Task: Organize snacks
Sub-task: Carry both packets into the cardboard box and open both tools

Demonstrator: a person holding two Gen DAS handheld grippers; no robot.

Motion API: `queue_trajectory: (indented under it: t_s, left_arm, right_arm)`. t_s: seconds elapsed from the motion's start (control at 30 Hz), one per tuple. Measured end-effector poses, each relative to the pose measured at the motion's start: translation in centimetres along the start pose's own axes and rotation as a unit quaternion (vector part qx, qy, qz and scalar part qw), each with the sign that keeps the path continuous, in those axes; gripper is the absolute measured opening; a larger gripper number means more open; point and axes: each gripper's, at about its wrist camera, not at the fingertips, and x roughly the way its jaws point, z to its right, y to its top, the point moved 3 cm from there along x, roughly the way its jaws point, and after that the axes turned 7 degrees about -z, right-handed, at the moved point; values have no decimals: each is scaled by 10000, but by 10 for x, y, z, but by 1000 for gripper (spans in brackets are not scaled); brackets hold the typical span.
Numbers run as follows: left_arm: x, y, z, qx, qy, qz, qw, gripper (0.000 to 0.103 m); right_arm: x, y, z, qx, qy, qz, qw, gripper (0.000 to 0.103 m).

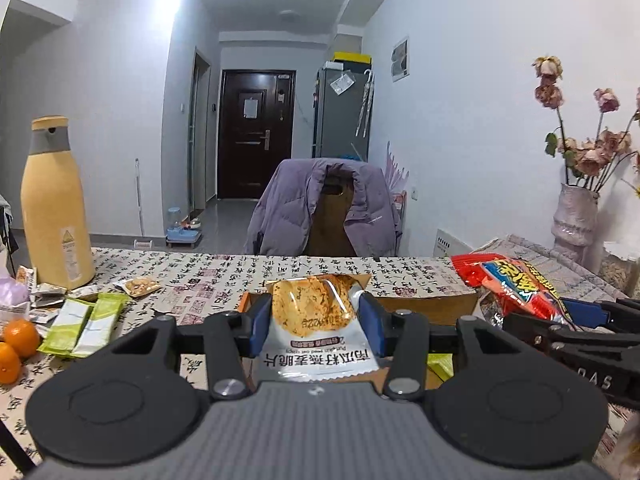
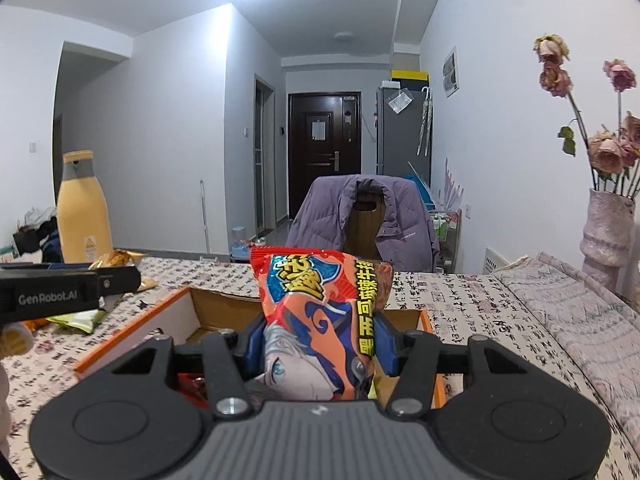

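My left gripper (image 1: 316, 320) is shut on a white oat-crisp packet (image 1: 316, 336) and holds it upright over the orange cardboard box (image 1: 424, 306). My right gripper (image 2: 320, 338) is shut on a red snack bag (image 2: 320, 308), held upright above the same box (image 2: 132, 338). The red bag (image 1: 516, 284) and the right gripper also show at the right of the left wrist view. The left gripper's side shows at the left of the right wrist view (image 2: 68, 290). Green packets (image 1: 84, 326) and small loose packets (image 1: 138, 286) lie on the table at the left.
A tall yellow bottle (image 1: 54, 204) stands at the table's far left, with oranges (image 1: 18, 346) near the front left. A vase of dried roses (image 1: 576, 216) stands at the right by the wall. A chair with a purple jacket (image 1: 320, 208) is behind the table.
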Motion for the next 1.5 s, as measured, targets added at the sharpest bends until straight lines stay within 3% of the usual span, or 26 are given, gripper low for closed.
queue_trajectory:
  t_s: [0.3, 0.63, 0.7, 0.73, 0.77, 0.8, 0.83, 1.5]
  left_arm:
    - [50, -20, -2, 20, 113, -283, 9995, 48]
    - [53, -32, -9, 63, 3, -277, 9996, 50]
    - [50, -31, -11, 33, -62, -207, 9998, 69]
    - [48, -31, -11, 5, -68, -163, 9998, 78]
    - [46, -30, -12, -26, -45, -99, 9999, 92]
    - [43, -30, -13, -55, -9, -19, 10000, 103]
    - [40, -29, -14, -89, 5, 80, 9999, 103]
    - [34, -22, -11, -222, -5, 281, 9994, 103]
  right_arm:
    - [46, -17, 8, 119, 7, -178, 9998, 53]
    - [45, -24, 10, 169, -58, -332, 9993, 56]
    - [45, -25, 12, 219, -86, -340, 9991, 59]
    - [45, -24, 12, 243, -80, -326, 9991, 71]
    - [44, -24, 14, 287, -85, -304, 9991, 90]
    - [43, -24, 16, 327, -103, -279, 9990, 98]
    - [42, -24, 17, 358, -123, -245, 9990, 103]
    - [40, -18, 27, 557, -160, -99, 9983, 103]
